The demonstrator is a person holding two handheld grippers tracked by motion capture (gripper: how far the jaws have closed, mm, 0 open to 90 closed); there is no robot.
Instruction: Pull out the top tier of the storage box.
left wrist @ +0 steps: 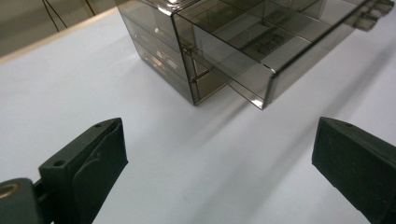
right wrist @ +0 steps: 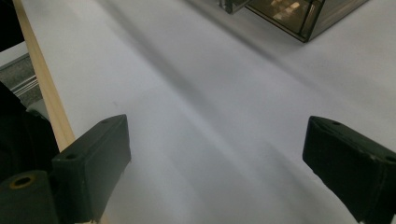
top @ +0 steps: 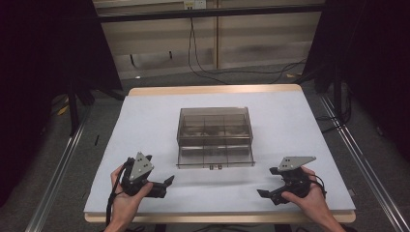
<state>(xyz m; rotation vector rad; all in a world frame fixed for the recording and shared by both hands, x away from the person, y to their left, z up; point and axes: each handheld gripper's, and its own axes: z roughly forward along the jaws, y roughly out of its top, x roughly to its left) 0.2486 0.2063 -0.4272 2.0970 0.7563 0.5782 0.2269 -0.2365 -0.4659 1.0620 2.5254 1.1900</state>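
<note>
- Sitting in the middle of the white table is a smoky see-through drawer box, with its bottom drawer sticking out toward the person.
- Lying bare around the box is white table top, wide on both sides and along the near edge.
- Hovering near the front edge, the left gripper is pointing right, its jaws standing wide apart and gripping nothing.
- Resting low over the near right part, the right gripper is pointing left, its jaws likewise spread and holding nothing.
- Showing dividers inside, the box and drawer are split into compartments; whether anything is lying in them I cannot tell.
- Running along the far side is the table's wooden edge.
</note>
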